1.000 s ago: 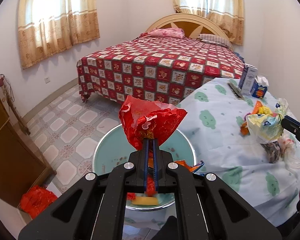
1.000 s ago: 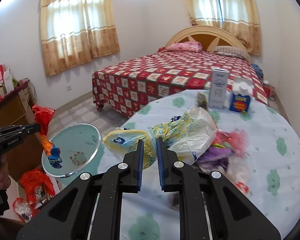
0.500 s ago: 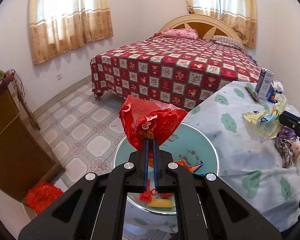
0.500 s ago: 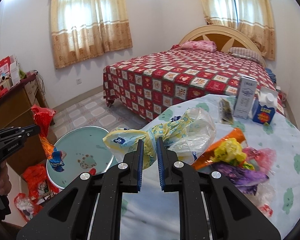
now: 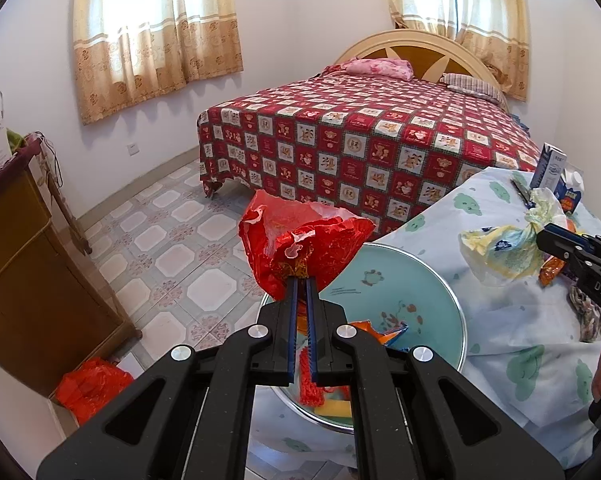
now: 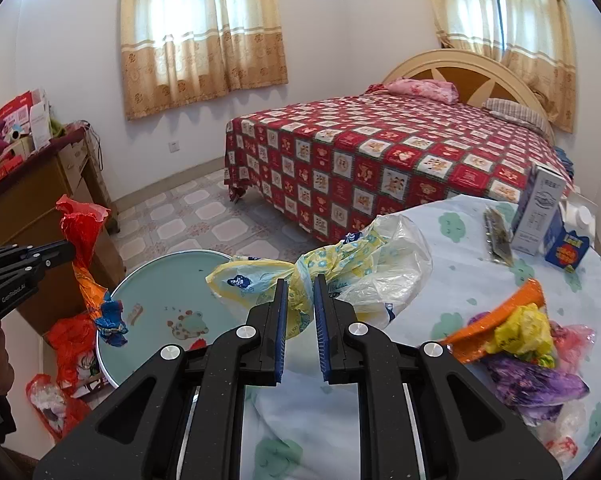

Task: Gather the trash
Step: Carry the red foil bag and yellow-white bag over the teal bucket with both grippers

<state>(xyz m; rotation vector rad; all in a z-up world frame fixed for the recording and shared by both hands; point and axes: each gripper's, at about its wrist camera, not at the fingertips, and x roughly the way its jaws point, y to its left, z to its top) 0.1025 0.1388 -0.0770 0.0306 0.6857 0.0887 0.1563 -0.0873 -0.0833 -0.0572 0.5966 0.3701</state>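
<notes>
Two hand-held grippers were each squeezing a piece of trash. The left hand-held gripper (image 5: 301, 284) had its jaws pressed together on a crinkly red wrapper (image 5: 300, 244). The wrapper puffed out above the tips, and its twisted tail hung down below them. It was held in the air over a round teal bin (image 5: 404, 300), which stood beside the surface (image 5: 520, 344). Some bits of trash already lay in the bin: something orange and blue, something red, and something yellow.

The right hand-held gripper (image 6: 300, 284) was clamped on a yellow and white plastic bag (image 6: 332, 268) with little blue flowers on it. The bag was bunched up between the blue pads. One end stuck out to the left, over the rim of the bin. The clear, puffy end stuck out to the right, over the surface.

The surface had a pale blue cloth with green clouds on it. More trash lay on it to the right: an orange wrapper (image 6: 496, 316), a yellow crumpled wrapper (image 6: 520, 332), a purple one (image 6: 536, 384) and a pink one. Farther back stood a tall white carton (image 6: 540, 212) and a small blue box (image 6: 568, 244).

Behind it all was a bed (image 5: 368, 136) with a red checked cover. A red bag (image 5: 92, 384) lay on the floor by a wooden cabinet.
</notes>
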